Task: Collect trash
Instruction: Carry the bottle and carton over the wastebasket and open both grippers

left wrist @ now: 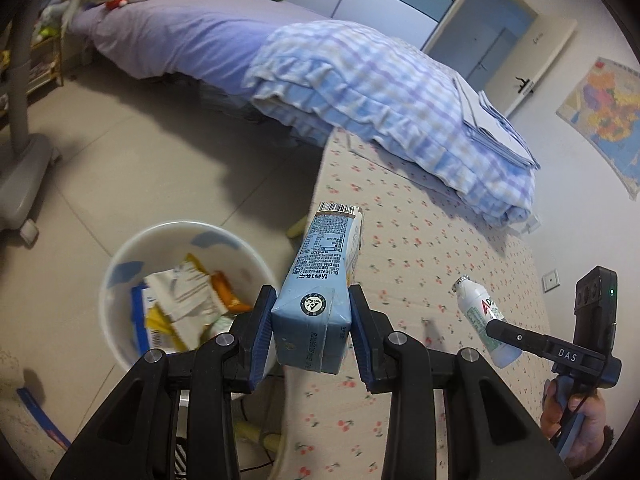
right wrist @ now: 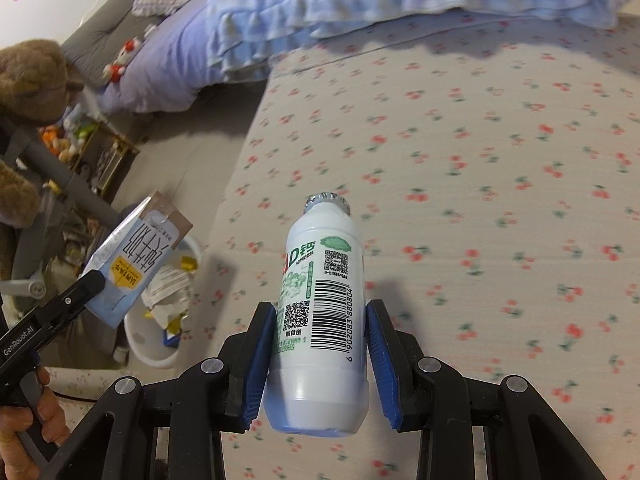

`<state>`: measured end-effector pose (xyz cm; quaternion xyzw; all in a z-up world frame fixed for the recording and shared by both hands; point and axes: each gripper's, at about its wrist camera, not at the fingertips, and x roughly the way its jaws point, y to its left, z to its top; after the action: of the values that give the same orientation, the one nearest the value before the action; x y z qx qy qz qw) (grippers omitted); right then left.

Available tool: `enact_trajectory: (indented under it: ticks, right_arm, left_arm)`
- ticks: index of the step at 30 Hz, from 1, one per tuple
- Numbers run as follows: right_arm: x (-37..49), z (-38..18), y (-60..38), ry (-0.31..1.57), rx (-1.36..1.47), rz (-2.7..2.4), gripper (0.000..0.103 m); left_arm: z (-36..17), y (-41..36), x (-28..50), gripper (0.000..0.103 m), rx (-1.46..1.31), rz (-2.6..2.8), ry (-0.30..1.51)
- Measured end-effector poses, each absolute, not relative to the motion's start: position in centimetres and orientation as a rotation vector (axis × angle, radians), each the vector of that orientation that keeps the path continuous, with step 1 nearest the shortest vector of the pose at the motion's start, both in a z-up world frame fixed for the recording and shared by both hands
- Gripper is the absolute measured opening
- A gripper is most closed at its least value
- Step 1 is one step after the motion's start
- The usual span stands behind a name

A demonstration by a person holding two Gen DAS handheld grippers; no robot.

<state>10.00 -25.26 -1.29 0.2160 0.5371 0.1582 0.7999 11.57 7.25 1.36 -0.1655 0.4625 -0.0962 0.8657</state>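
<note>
My left gripper (left wrist: 311,334) is shut on a light blue milk carton (left wrist: 320,292) and holds it in the air near the bed's edge, to the right of a white trash bin (left wrist: 120,320) on the floor. The carton also shows in the right wrist view (right wrist: 132,264), above the bin (right wrist: 140,340). My right gripper (right wrist: 320,364) is shut on a small white drink bottle (right wrist: 322,320) with green print and a barcode, held above the cherry-print mattress (right wrist: 480,200). The bottle also shows in the left wrist view (left wrist: 480,316).
The bin holds several wrappers (left wrist: 180,304). A folded blue checked quilt (left wrist: 380,92) lies on the bed. A grey chair base (left wrist: 24,184) stands on the tiled floor at left. A shelf with toys (right wrist: 88,148) stands by the far wall.
</note>
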Motion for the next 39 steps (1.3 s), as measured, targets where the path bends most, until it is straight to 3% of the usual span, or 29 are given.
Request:
enact_trajectory:
  ticks: [14, 15, 18, 19, 39]
  right_arm:
    - [11.8, -1.3, -16.9, 1.17, 0.421, 0.452, 0.041]
    - [11.9, -1.3, -16.2, 1.171, 0.42, 0.463, 0.041]
    - [12.1, -1.2, -14.4, 1.172, 0.411, 0.489, 0.041]
    - [12.3, -1.2, -13.7, 1.173, 0.41, 0.5, 0.041]
    - [14.9, -3.8, -2.8, 1.215, 0.45, 0.648, 0.041]
  left_arm:
    - [-0.3, 14.2, 10.6, 0.039, -0.387, -0.025, 1.031]
    - [-0.5, 14.4, 10.7, 0.043, -0.37, 0.002, 1.049]
    - [-0.8, 14.7, 10.8, 0.081, -0.341, 0.059, 1.067]
    - [-0.7, 14.7, 10.8, 0.085, -0.33, 0.07, 1.062]
    - [-0.8, 19.1, 10.6, 0.085, -0.344, 0.206, 1.075]
